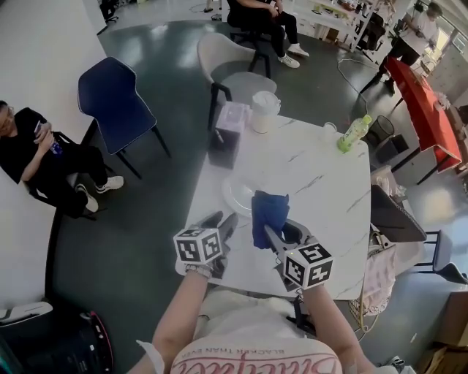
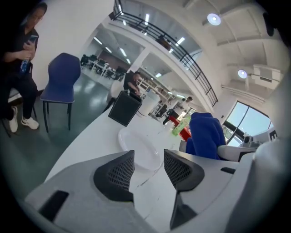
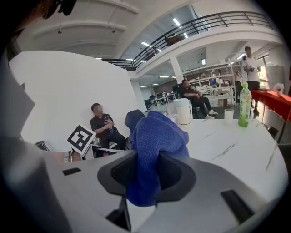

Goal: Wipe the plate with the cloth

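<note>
Counter w/ plate near its front-left edge. Cloth over plate's right side, pinched in right gripper jaws. Left gripper jaws spread, empty. Risk: unheld plate prob. slides when wiped.

1. You hold two grippers: left gripper, right gripper.
2. You have one plate and one blue cloth.
3. You see one white table, with one green bottle, one white jug, one dark box.
4. Two chairs: blue chair, grey chair.
5. Three people near you: seated person at left, seated person ahead, standing person.
</note>
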Available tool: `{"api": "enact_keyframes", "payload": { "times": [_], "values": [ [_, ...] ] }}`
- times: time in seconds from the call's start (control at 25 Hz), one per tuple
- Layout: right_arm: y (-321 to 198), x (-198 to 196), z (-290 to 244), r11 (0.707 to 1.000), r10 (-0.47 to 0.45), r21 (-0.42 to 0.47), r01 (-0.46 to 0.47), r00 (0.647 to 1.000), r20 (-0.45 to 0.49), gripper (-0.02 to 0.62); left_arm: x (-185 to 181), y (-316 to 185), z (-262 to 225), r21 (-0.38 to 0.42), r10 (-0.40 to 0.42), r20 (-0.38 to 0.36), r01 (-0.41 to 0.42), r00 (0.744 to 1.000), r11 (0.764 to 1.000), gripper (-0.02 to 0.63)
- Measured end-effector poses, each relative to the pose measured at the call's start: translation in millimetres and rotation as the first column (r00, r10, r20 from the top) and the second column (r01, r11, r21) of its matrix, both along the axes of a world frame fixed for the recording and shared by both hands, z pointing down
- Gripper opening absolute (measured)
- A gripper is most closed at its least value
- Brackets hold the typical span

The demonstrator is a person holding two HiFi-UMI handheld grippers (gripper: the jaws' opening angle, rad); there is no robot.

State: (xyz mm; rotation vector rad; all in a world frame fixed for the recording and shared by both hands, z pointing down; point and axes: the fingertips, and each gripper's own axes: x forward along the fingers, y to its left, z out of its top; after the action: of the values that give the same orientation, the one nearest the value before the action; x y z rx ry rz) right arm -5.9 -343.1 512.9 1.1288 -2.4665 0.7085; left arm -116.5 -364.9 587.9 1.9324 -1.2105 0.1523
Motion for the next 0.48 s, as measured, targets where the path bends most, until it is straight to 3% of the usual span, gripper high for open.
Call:
{"api": "enact_keyframes", "payload": {
  "times": [0.48],
  "values": [
    [-53.4, -4.9, 60.7, 0.992, -0.109, -0.078, 0.101, 0.988, -0.112, 0.103, -1.4, -38.4, 58.7, -0.219, -0.131, -0.034, 0.12, 0.991, 0.968, 0.19]
  ]
}}
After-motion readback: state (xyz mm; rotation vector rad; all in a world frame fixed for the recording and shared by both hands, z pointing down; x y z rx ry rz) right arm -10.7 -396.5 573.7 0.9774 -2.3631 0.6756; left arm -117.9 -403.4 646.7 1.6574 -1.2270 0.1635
